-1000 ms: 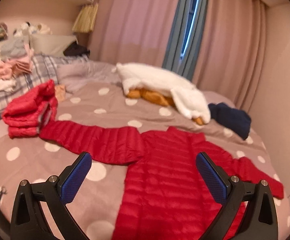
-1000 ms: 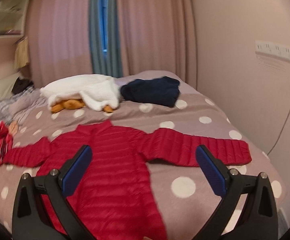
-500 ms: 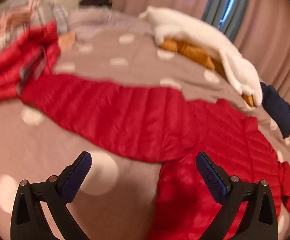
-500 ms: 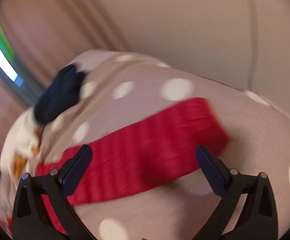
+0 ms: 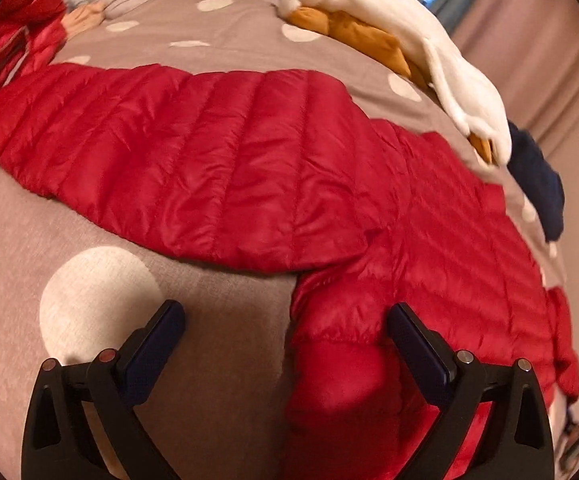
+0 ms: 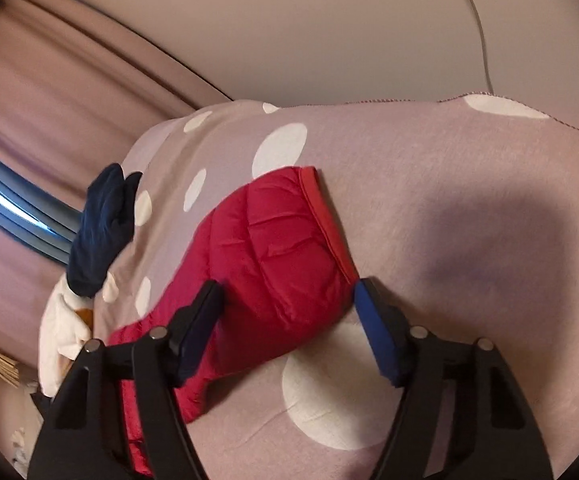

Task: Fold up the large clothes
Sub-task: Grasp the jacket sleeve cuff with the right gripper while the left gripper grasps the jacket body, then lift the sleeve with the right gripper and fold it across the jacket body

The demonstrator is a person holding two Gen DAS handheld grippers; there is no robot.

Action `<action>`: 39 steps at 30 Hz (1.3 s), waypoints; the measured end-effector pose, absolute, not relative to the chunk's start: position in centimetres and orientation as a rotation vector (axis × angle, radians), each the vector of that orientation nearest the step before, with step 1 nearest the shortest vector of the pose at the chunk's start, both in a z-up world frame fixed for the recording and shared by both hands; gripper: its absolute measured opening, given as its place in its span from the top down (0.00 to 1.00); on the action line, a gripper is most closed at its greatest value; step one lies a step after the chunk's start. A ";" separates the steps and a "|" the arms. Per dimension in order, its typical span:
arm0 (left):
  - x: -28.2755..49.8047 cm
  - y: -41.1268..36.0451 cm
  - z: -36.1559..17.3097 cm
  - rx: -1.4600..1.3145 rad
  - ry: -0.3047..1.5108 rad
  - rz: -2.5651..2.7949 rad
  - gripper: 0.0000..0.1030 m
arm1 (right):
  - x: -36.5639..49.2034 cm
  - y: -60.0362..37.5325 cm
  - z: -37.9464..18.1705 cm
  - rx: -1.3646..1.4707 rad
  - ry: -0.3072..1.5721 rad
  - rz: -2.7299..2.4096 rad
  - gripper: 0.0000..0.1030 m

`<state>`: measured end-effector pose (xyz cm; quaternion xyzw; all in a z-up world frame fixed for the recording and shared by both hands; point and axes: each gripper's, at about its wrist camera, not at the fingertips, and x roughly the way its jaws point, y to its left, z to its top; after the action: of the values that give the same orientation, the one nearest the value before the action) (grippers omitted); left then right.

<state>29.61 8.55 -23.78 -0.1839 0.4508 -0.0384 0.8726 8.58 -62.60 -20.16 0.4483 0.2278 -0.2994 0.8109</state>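
**Setting both grippers on the red jacket for the first fold**

You are working the red quilted down jacket (image 5: 273,168), which is lying spread flat on the polka-dot bedspread (image 5: 209,312), sleeves stretched out to either side of its body.

Your right gripper (image 6: 285,304) is straddling the end of one sleeve, right by the sleeve cuff (image 6: 323,220). Its jaws have just been closing and are standing about two-thirds open; the sleeve is sitting between them, but whether the pads are pressing it yet I cannot tell for sure — it looks as if they are only just meeting the fabric.

Your left gripper (image 5: 285,332) is hovering wide open and holding nothing, with the jacket's side edge below the armpit lying between its fingers.

You are at the grasping step. Next, I judge, you are needing to finish pinching the sleeve end and carry it inward across the jacket's body, while the left gripper is closing on the side edge. The slick shell may slip, so bite deep.
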 end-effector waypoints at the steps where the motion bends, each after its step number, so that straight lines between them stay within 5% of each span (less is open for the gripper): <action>1: 29.7 8.6 -23.8 -0.375 0.943 -0.090 0.03 | 8.9 -62.7 -20.2 0.938 0.488 -0.644 0.34; 3: 29.6 8.9 -23.9 -0.387 0.943 -0.108 0.03 | 9.4 -62.2 -20.1 0.903 0.513 -0.649 0.38; 7: 29.3 9.6 -23.8 -0.354 0.957 -0.078 0.24 | 10.3 -62.8 -21.1 0.925 0.577 -0.636 0.81; 10: 29.2 9.5 -23.6 -0.324 0.961 -0.092 0.43 | 10.4 -62.6 -20.8 0.938 0.550 -0.619 0.87; 13: 28.7 10.2 -23.4 -0.418 0.976 -0.148 0.80 | 9.9 -61.7 -19.1 0.915 0.498 -0.587 0.88; 14: 28.5 10.3 -23.5 -0.477 0.992 -0.198 0.85 | 9.9 -61.3 -18.2 0.902 0.476 -0.573 0.88; 19: 28.1 8.0 -23.2 -0.320 0.979 -0.191 0.85 | 12.2 -58.0 -12.1 0.768 0.435 -0.505 0.88; 27: 28.3 10.3 -24.3 -0.477 0.963 -0.266 0.86 | 20.8 -44.1 -5.5 0.583 0.385 -0.207 0.89; 39: 28.0 8.9 -24.2 -0.401 0.903 -0.158 0.86 | 32.5 -16.2 -13.3 0.392 0.689 0.172 0.89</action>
<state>27.98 8.92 -24.17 -0.1924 0.4330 -0.0757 0.8774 32.53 -16.20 -13.33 0.1906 0.3352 0.0838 0.9189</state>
